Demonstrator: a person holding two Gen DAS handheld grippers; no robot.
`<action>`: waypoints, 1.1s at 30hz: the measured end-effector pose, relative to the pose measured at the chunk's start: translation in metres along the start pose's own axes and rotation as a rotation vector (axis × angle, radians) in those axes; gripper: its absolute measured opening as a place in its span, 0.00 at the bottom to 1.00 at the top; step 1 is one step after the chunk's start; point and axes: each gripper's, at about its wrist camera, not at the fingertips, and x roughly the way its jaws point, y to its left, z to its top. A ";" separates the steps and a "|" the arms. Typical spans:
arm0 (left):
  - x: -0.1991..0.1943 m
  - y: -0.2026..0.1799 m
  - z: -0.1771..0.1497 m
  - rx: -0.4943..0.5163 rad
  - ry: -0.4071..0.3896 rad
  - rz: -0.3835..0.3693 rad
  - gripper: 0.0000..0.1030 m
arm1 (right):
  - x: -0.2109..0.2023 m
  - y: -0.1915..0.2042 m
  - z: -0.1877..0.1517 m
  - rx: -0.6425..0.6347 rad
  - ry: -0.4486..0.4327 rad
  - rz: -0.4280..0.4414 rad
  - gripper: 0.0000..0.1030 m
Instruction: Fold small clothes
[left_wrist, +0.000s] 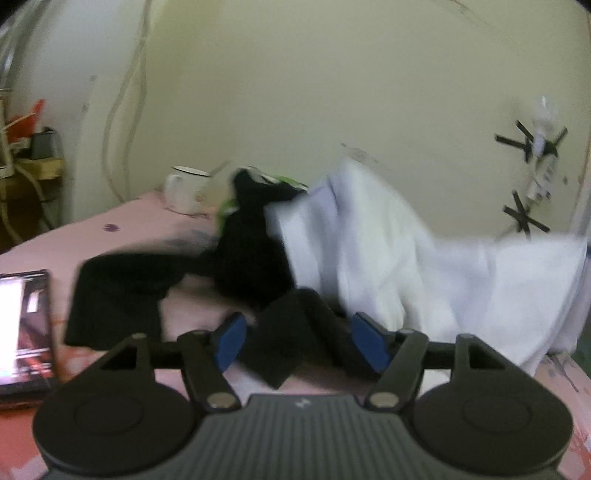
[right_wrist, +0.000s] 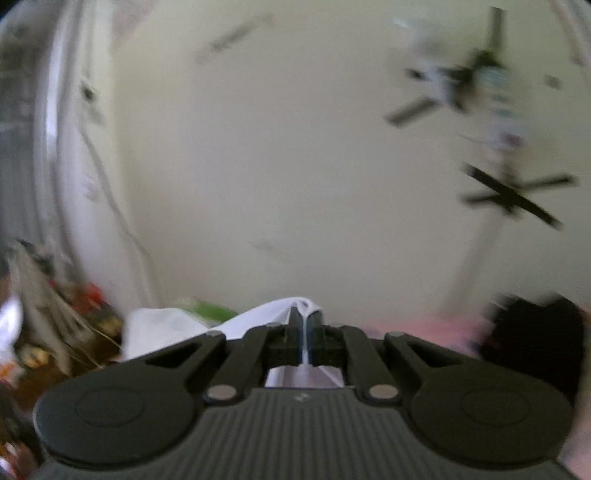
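Left tool (left_wrist: 297, 341): jaws spread wide, blue pads (left_wrist: 231, 341) apart, nothing pinched; a strip of black cloth (left_wrist: 280, 343) lies between them on the pink sheet (left_wrist: 122, 229). More black clothing (left_wrist: 243, 258) is heaped at 12 o'clock from this tool, a flat black piece (left_wrist: 114, 299) at 10 o'clock. White garment (left_wrist: 406, 266) is lifted and draped from 12 to 3 o'clock, partly over the black heap. White mug (left_wrist: 184, 194) stands beyond, near the wall; a lit phone (left_wrist: 24, 325) lies at 9 o'clock. Right tool (right_wrist: 305, 334): jaws closed on a fold of the white garment (right_wrist: 266, 314), cloth peaking above the tips. Both views are motion-blurred. Dark cloth (right_wrist: 532, 343) shows at 3 o'clock in the right wrist view.
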 end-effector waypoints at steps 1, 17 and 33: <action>0.005 -0.006 -0.001 0.003 0.019 -0.022 0.64 | 0.000 -0.004 -0.009 -0.026 0.033 -0.045 0.01; 0.028 -0.061 -0.019 -0.005 0.152 -0.164 0.85 | 0.106 0.151 -0.030 -0.374 0.178 0.408 0.78; 0.022 -0.122 -0.049 0.191 0.200 -0.211 0.06 | 0.173 0.139 0.029 -0.138 0.263 0.372 0.00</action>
